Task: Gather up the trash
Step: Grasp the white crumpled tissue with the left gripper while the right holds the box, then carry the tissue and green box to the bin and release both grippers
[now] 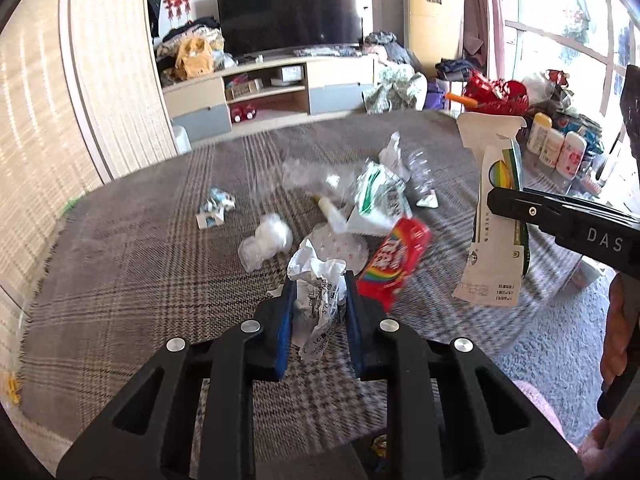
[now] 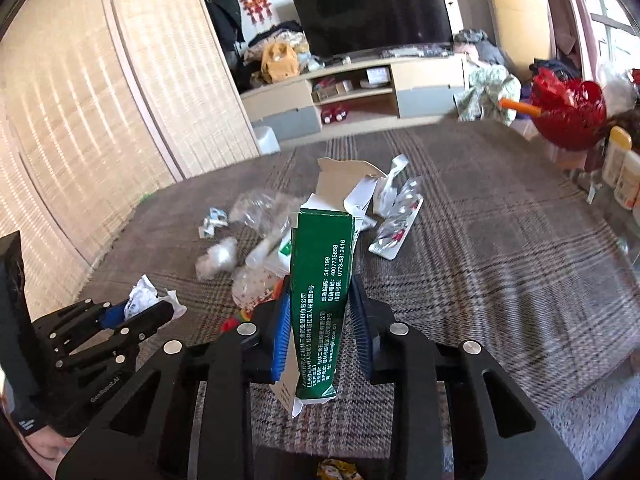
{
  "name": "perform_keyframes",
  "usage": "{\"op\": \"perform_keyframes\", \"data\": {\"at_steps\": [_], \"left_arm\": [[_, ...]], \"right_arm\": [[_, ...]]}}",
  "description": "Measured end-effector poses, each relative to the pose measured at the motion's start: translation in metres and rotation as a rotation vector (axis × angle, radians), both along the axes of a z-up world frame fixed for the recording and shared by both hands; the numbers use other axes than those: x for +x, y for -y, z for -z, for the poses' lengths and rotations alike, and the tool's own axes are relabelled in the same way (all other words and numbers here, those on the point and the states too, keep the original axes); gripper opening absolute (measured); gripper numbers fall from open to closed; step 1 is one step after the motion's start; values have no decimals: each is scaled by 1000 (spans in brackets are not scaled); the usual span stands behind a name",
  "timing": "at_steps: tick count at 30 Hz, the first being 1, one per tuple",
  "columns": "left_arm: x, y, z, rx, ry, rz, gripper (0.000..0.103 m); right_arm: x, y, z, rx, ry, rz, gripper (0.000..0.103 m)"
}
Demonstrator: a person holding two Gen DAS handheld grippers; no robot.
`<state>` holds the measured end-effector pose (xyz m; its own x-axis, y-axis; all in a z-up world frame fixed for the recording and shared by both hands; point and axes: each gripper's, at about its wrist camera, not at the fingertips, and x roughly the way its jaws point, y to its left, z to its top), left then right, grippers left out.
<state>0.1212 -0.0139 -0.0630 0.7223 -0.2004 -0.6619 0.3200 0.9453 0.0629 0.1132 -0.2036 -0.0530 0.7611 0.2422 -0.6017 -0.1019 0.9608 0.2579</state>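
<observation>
Already both loads are off the worktop [image 1: 120,264]: the left gripper [image 1: 318,300] has its fingers pinching a crumpled paper [image 1: 316,280], and the right gripper [image 2: 320,304] has its fingers clamped on a green carton [image 2: 322,280]. Held low, the tall carton could tip or slide out; the loose paper might tear free. More trash lies beyond both fingertips.

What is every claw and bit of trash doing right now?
Left claw: shut on crumpled paper, lifted off the cloth.
Right claw: shut on green box, upright, top flaps open.
Red wrapper: lying on cloth.
Blister pack: lying flat, looks emptied.
Clear bag: crumpled on the cloth.
TV: off, dark screen.
Red basket: full, at the cloth's far corner.
</observation>
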Motion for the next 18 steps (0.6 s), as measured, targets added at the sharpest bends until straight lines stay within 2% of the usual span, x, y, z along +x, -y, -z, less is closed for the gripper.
{"op": "perform_keyframes", "data": {"at_steps": [7, 13, 18], "left_arm": [[-44, 20, -26, 39, 63, -11, 22], [-80, 29, -40, -8, 84, -4, 22], [-108, 39, -39, -41, 77, 8, 22]], "right_arm": [[-42, 15, -26, -9, 73, 5, 29], [-73, 24, -42, -35, 110, 7, 29], [-96, 30, -41, -47, 107, -16, 29]]}}
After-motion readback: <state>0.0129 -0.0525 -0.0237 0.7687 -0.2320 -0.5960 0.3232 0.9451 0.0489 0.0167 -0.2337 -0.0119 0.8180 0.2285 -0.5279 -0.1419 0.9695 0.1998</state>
